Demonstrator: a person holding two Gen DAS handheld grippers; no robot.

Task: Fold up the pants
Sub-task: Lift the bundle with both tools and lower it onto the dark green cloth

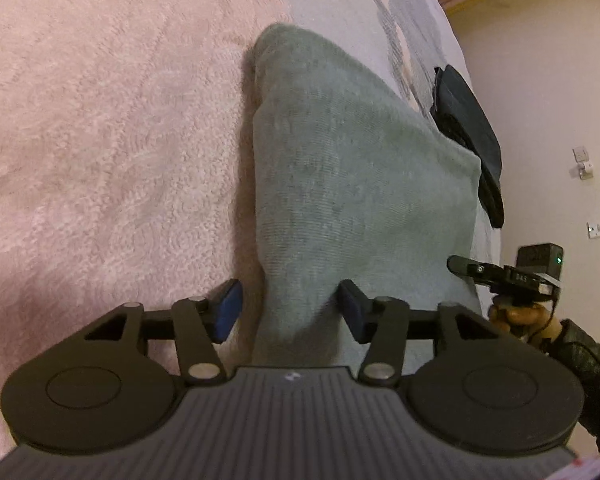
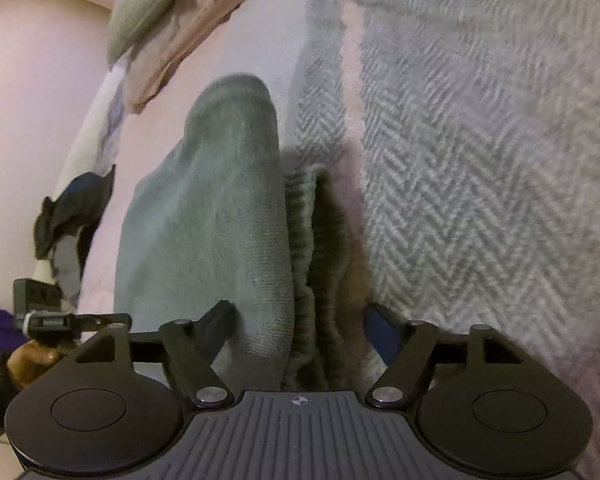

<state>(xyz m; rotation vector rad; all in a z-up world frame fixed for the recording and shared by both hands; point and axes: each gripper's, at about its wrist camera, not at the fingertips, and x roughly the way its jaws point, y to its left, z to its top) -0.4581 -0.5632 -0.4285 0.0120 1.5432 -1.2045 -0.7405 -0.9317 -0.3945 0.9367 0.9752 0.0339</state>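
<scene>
Grey-green knit pants point(image 1: 340, 160) lie folded into a long strip on the bed, running away from both cameras. My left gripper point(image 1: 290, 310) straddles the near end; its right pad rests against the cloth, its left pad point(image 1: 230, 310) stands clear, so it is open. In the right wrist view the pants point(image 2: 220, 220) show a ribbed waistband point(image 2: 304, 240) along their right edge. My right gripper point(image 2: 300, 328) is open wide around that end, the right pad point(image 2: 380, 332) apart from the fabric. Each gripper shows in the other's view, hand-held: the right gripper point(image 1: 464, 266) and the left gripper point(image 2: 100, 320).
A pink fuzzy blanket point(image 1: 100, 120) covers the bed to the left, a grey herringbone blanket point(image 2: 480, 160) to the right. A dark folded garment point(image 1: 468, 132) lies at the bed's edge. A pile of clothes point(image 2: 172, 40) and a dark garment point(image 2: 76, 208) lie beyond. The wall point(image 1: 540, 80) is close.
</scene>
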